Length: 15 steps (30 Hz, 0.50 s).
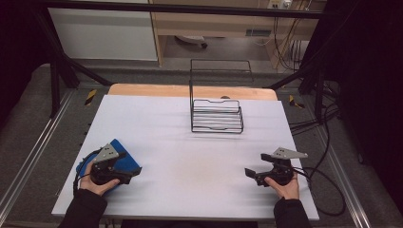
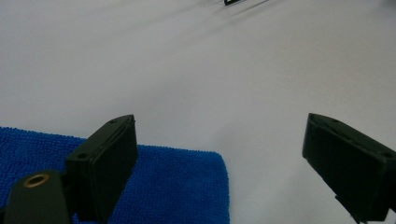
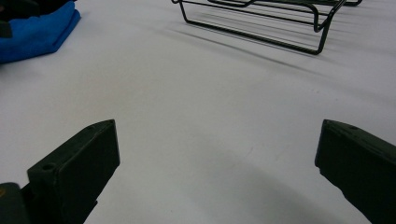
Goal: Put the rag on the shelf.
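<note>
Left tongs wide open over blue cloth, empty

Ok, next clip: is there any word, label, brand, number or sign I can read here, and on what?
None can be read. The folded blue terry cloth, black wire rack and white table top bear no print. A pale label on the wooden furniture behind is too small and blurred to read.
</note>
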Each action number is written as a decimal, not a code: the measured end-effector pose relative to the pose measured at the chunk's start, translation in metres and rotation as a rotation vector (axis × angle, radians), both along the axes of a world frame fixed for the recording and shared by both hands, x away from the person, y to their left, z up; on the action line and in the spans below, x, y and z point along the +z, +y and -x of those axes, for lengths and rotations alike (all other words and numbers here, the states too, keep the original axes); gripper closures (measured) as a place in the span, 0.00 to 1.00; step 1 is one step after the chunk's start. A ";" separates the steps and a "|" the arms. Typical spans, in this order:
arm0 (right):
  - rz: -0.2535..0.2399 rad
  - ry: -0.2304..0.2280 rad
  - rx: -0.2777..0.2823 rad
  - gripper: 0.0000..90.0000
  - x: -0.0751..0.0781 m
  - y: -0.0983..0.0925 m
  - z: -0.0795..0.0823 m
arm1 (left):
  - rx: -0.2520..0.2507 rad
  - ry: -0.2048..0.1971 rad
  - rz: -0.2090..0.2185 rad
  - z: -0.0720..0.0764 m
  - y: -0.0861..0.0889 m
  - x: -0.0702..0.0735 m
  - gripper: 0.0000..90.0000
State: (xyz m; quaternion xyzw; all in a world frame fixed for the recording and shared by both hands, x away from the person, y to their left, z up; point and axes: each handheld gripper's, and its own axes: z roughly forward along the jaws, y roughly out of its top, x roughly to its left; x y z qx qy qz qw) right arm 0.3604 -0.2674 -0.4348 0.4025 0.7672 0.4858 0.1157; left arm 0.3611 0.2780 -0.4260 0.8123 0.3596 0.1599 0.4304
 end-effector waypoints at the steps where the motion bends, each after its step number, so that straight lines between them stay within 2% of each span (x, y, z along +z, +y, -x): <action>1: 0.000 0.004 0.000 0.01 0.000 0.000 0.000 | 0.000 0.000 0.000 0.000 0.000 0.000 0.12; 10: 0.005 0.010 -0.002 0.01 -0.001 0.001 0.000 | 0.004 0.007 -0.005 0.001 0.000 0.003 0.14; 15: 0.009 0.018 -0.005 0.01 -0.001 0.002 0.000 | 0.005 0.025 -0.017 0.002 0.001 0.004 0.18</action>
